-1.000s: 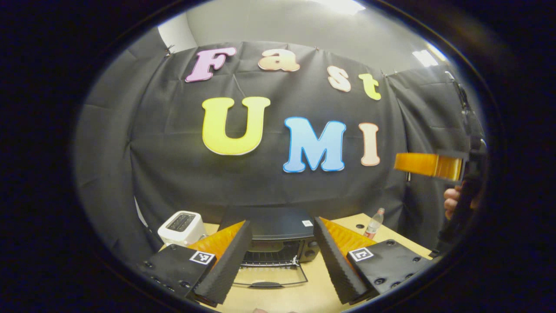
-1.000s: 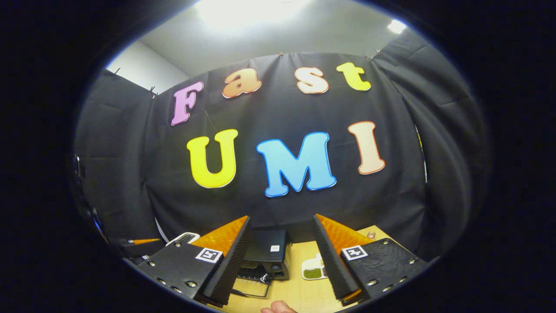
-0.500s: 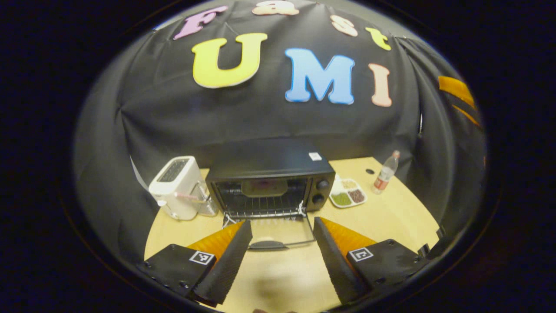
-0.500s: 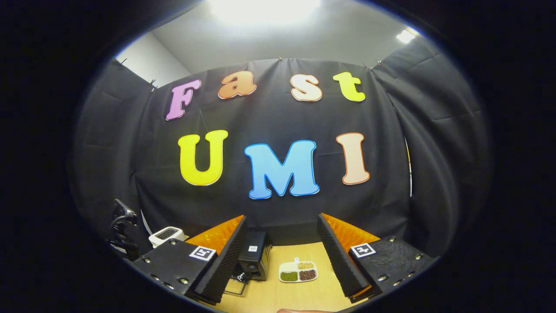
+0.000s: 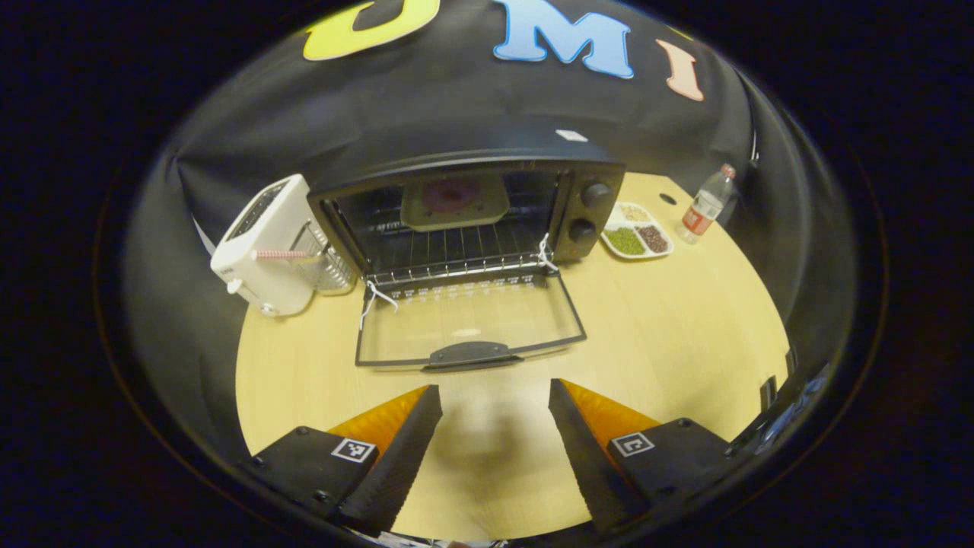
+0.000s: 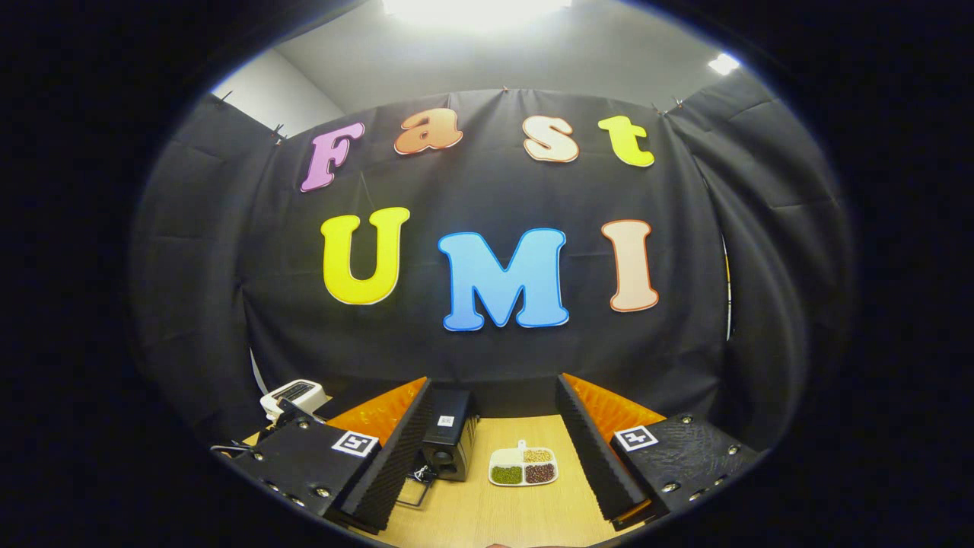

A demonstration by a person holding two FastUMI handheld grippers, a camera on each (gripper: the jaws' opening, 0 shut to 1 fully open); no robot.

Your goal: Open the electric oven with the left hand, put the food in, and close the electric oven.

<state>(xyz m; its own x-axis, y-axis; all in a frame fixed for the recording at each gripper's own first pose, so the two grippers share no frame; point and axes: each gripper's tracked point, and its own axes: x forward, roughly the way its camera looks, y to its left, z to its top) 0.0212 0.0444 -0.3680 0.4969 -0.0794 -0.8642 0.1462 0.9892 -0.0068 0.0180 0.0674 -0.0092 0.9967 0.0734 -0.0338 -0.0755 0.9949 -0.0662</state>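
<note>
Bright ceiling lights (image 6: 475, 9) glare at the top of the right gripper view. The desk (image 5: 685, 320) is evenly lit, with a soft shadow near its front edge. Fisheye bending curves the edges; focus is sharp.

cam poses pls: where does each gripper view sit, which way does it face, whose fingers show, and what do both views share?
Left gripper view: rides the left gripper, tilted down over the table at the open oven and its lowered door; own two fingers spread at the bottom.
Right gripper view: rides the right gripper, held low and near level toward the booth wall; own fingers spread.
Shared: oven, toaster, divided plate, table.
</note>
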